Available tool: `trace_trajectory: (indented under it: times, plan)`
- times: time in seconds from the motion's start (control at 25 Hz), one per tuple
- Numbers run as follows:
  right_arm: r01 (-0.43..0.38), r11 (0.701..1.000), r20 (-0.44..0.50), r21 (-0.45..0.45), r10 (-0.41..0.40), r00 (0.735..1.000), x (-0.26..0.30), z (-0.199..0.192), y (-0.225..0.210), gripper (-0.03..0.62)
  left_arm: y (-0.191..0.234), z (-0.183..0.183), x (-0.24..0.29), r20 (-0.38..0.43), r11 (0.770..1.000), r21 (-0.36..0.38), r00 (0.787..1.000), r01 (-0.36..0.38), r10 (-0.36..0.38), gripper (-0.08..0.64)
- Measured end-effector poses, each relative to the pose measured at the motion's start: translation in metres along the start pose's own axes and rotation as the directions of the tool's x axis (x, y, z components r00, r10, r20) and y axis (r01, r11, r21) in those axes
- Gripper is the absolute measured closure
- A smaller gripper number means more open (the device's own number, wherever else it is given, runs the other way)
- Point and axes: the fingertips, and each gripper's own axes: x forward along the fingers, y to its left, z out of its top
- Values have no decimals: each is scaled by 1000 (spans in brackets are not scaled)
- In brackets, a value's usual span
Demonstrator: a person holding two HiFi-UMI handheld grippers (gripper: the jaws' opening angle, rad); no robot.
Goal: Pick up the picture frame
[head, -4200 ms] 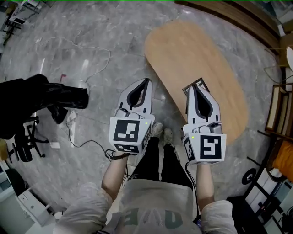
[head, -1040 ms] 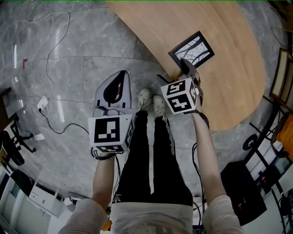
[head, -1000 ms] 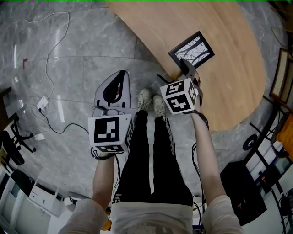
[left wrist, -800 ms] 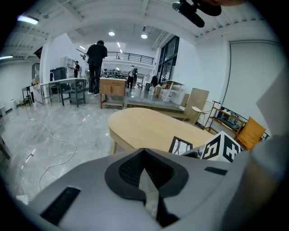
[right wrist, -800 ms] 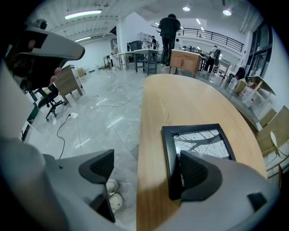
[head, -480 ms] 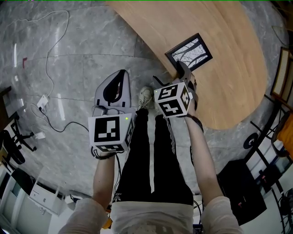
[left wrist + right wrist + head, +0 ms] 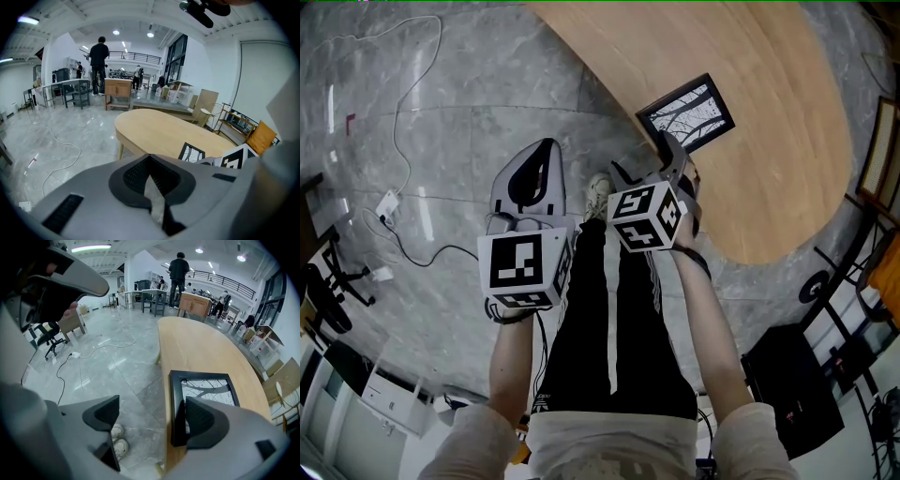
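Observation:
A black picture frame [image 7: 686, 114] with a black-and-white branch print lies flat on the oval wooden table [image 7: 769, 169], close to its near edge. My right gripper [image 7: 649, 165] is open at the frame's near side. In the right gripper view one fingertip [image 7: 199, 416] lies over the frame [image 7: 206, 390] and the other [image 7: 105, 413] hangs over the floor beyond the table [image 7: 197, 343] edge. My left gripper [image 7: 546, 145] is shut and holds nothing, over the floor left of the table. The left gripper [image 7: 150, 157] view shows the frame [image 7: 191, 152] ahead to the right.
A white cable [image 7: 403, 122] and a power strip [image 7: 386, 204] lie on the marble floor at left. An office chair [image 7: 323, 281] stands at far left and a black case [image 7: 792, 384] at lower right. People [image 7: 177, 273] stand far off by benches.
Since the earliest frame the right gripper has come up to the frame's near edge. In the last second it rolled and shifted slightly left. The left gripper has hardly moved.

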Motion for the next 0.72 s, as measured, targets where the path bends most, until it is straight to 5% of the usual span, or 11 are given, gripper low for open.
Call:
trace_trajectory:
  times: [0.2, 0.32, 0.4, 0.72]
  plan:
    - [46, 999, 7, 16, -46, 999, -2, 0, 2, 203, 8, -3, 1, -4, 1000, -15, 1000, -9, 9, 551]
    - [123, 991, 21, 58, -124, 992, -8, -2, -7, 407, 10, -5, 0, -7, 1000, -16, 1000, -9, 9, 551]
    - [158, 985, 22, 75, -160, 987, -12, -3, -14, 476, 10, -4, 0, -7, 1000, -20, 1000, -11, 11, 551]
    - [210, 977, 25, 19, -211, 977, -12, -3, -13, 503, 15, -9, 1, -15, 1000, -23, 1000, -20, 20, 551]
